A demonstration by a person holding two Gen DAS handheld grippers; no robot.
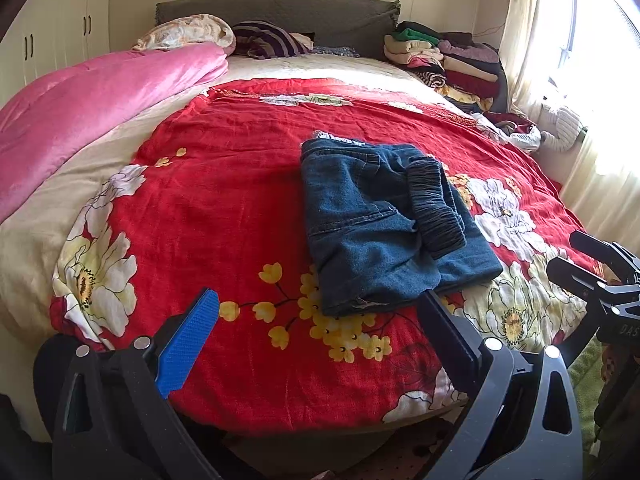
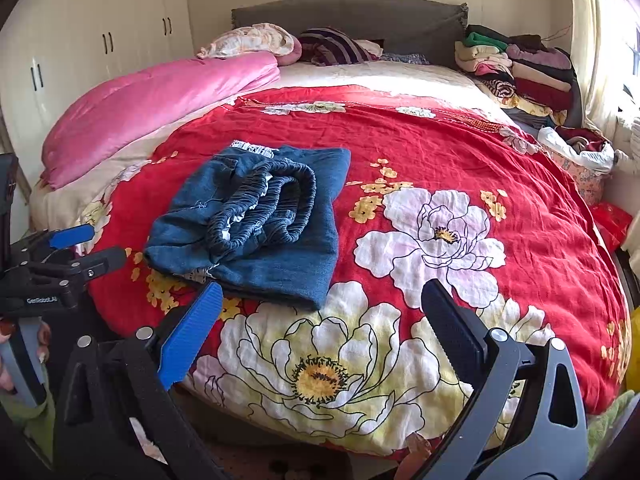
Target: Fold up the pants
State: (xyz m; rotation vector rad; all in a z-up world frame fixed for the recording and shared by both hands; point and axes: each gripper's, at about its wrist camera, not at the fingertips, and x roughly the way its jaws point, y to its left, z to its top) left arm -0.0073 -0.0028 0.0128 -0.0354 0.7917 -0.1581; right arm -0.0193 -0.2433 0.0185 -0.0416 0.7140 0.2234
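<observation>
Dark blue denim pants (image 1: 384, 220) lie folded in a compact square on the red floral bedspread (image 1: 240, 200), elastic waistband on top. They also show in the right wrist view (image 2: 256, 220). My left gripper (image 1: 320, 312) is open and empty, held back from the near edge of the pants. My right gripper (image 2: 320, 308) is open and empty, just in front of the pants and to their right. The right gripper shows at the right edge of the left wrist view (image 1: 580, 264), and the left gripper at the left edge of the right wrist view (image 2: 88, 246).
A pink quilt (image 1: 100, 100) lies along the bed's left side. Pillows (image 1: 188, 32) rest at the grey headboard (image 1: 280, 8). A stack of folded clothes (image 1: 448, 56) stands at the far right corner, more laundry (image 1: 516, 132) beside it. White wardrobes (image 2: 100, 40) line the left wall.
</observation>
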